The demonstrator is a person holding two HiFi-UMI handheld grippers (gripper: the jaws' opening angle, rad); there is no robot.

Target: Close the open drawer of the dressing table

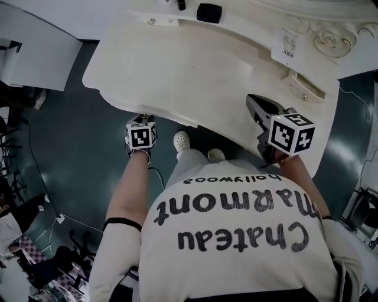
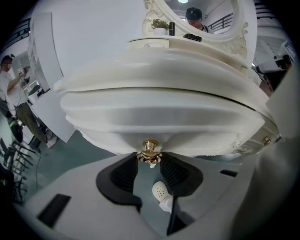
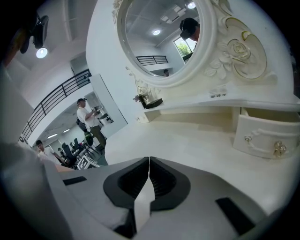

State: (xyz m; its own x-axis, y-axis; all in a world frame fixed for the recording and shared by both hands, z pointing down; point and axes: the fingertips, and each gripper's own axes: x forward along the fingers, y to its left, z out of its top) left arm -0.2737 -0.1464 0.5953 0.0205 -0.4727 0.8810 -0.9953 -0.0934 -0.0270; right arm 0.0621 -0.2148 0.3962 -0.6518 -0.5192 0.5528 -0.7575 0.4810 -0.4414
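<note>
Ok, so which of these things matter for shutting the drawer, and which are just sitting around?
Job: left gripper, shut on the knob; front drawer; possibly the small top drawer, which looks ajar.
Just there: right gripper, shut, empty; mirror; black box.

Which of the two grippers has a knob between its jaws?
The left gripper: its jaws clasp the brass knob; the right gripper is shut and empty.

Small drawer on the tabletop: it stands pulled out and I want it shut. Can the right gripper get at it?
Probably yes. The right gripper, jaws together and empty, hovers over the tabletop, and only bare tabletop lies between it and the small drawer.
</note>
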